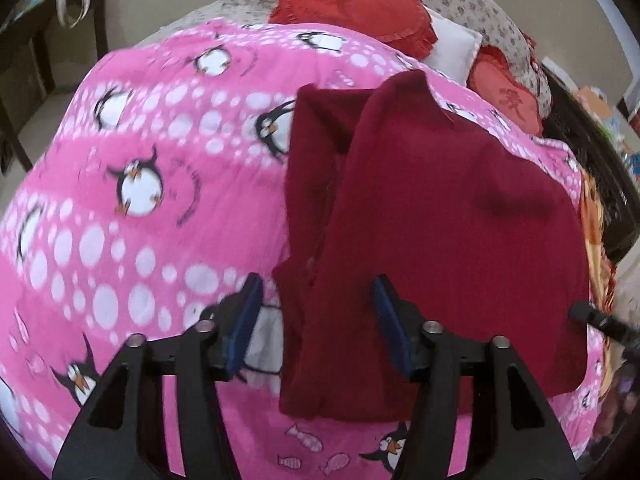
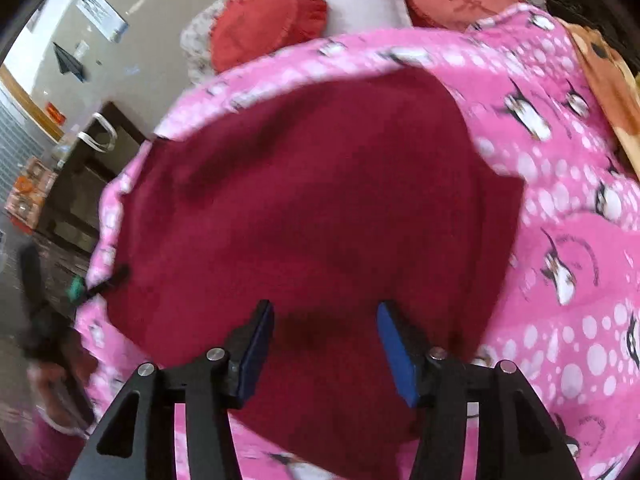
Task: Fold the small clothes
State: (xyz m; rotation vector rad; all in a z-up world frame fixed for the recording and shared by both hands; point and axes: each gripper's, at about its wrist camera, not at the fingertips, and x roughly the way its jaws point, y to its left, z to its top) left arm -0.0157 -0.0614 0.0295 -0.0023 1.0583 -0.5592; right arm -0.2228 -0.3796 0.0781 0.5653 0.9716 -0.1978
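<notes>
Blanket: pink penguin blanket (image 1: 140, 208) spread over the bed.
Garment: dark red garment (image 1: 440, 220) lies partly folded on the blanket, right of centre in the left wrist view.
Pillows: red cushions (image 1: 352, 4) and a white pillow (image 1: 452, 48) at the far end.
Left gripper (image 1: 318, 324): spread wide above the garment's near edge, gripping nothing.
Right gripper (image 2: 326, 344): spread wide over the garment, gripping nothing.
</notes>
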